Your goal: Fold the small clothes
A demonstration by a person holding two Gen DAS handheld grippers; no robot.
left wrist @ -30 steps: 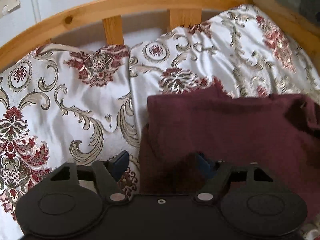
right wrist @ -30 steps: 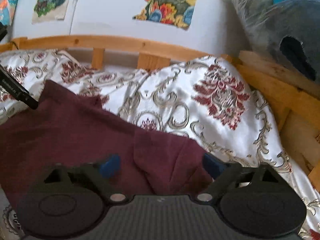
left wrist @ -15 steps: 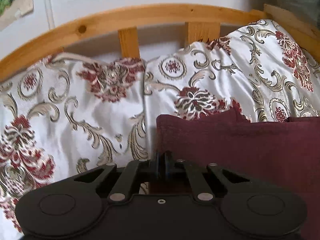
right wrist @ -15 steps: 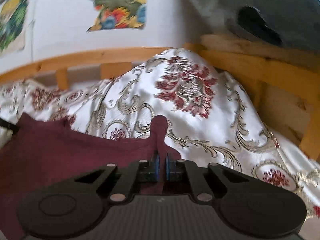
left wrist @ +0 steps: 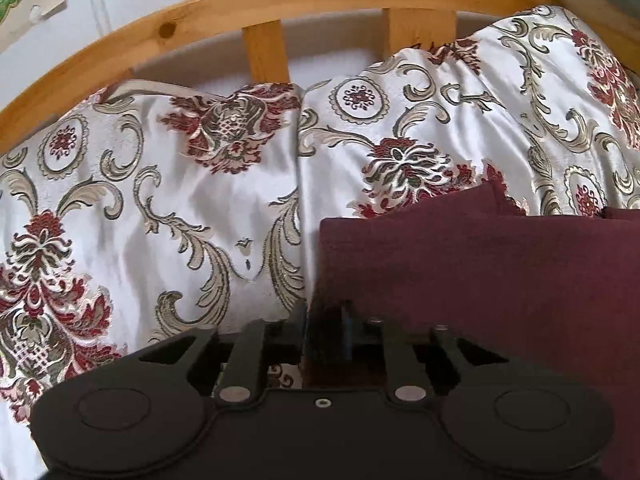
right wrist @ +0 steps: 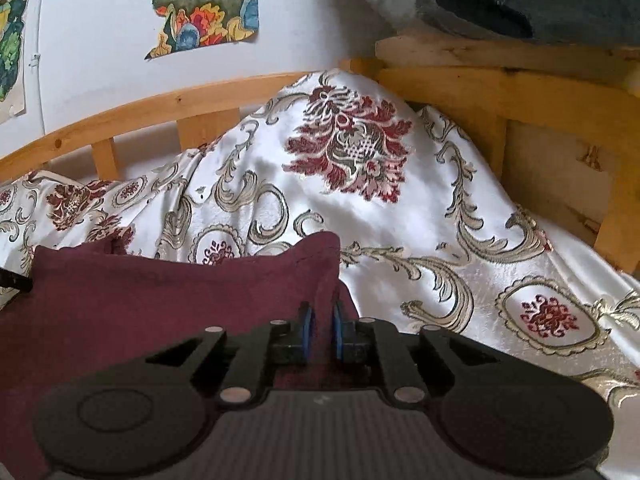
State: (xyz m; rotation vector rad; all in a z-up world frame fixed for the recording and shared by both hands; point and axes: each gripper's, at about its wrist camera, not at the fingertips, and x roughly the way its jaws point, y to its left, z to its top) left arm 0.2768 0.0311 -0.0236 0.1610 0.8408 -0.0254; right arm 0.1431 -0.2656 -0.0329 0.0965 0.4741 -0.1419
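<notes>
Patterned bedspread (left wrist: 200,200) fills frame; left gripper (left wrist: 324,332) & right gripper (right wrist: 320,330) both clamp maroon garment (right wrist: 160,300) corners. Lift evenly, keep edge taut.

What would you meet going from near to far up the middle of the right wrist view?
Right tool → maroon garment pinched in it → patterned bedspread → wooden bed rail → white wall

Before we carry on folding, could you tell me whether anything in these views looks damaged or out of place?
Nothing looks damaged or spilled. The maroon garment lies on the patterned bedspread, both tongs, left and right, shut on its edges. The bedspread bunches into a hump by the wooden frame, which is only rumpled bedding.
</notes>
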